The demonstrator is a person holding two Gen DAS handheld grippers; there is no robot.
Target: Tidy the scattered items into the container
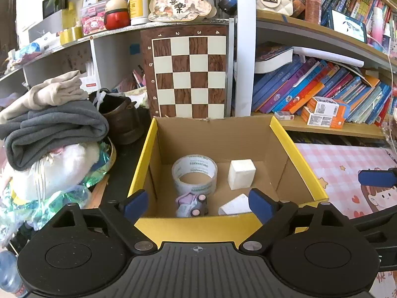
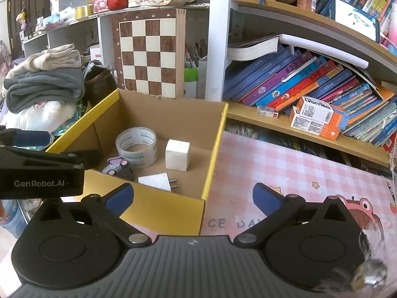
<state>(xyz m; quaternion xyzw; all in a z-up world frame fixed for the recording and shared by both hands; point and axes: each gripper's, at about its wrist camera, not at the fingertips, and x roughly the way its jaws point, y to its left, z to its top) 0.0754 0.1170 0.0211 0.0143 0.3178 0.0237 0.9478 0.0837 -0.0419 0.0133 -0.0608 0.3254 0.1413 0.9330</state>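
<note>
Cardboard box [image 2: 158,121] with the yellow trim sits on the table, on the left edge of the pink checked mat [image 2: 292,171], and it's holding four bits: a roll of clear tape [image 2: 137,146], a white cube [image 2: 177,155], a white plug adapter [image 2: 158,181] lying flat with its two prongs pointing toward the right wall, and a little lilac toy car [image 2: 118,167] tipped on its side just beside the tape. So the stuff the job is about lies in the container as things stand. I can't spot any loose item on the part of the mat that shows, though the near corners are hidden behind the tools.

Left hand-held gripper [image 1: 198,202] hovers at the near wall of the box, fingers spread wide with nothing between them. Right hand-held gripper [image 2: 192,198] hangs over the box's near right corner and the mat, also spread and empty.

Handling-wise, my guess: all of it looks light. The tape roll is stiff but slick on the outside, so I'd pinch across the wall of the ring, one finger inside the hole. The cube looks rigid with flat faces, easy to squeeze on two opposite sides. The adapter lies low, so grab the body by its edges, not the prongs. The car is small, rounded and could squirt out, so take it across the body, off the wheels.
</note>
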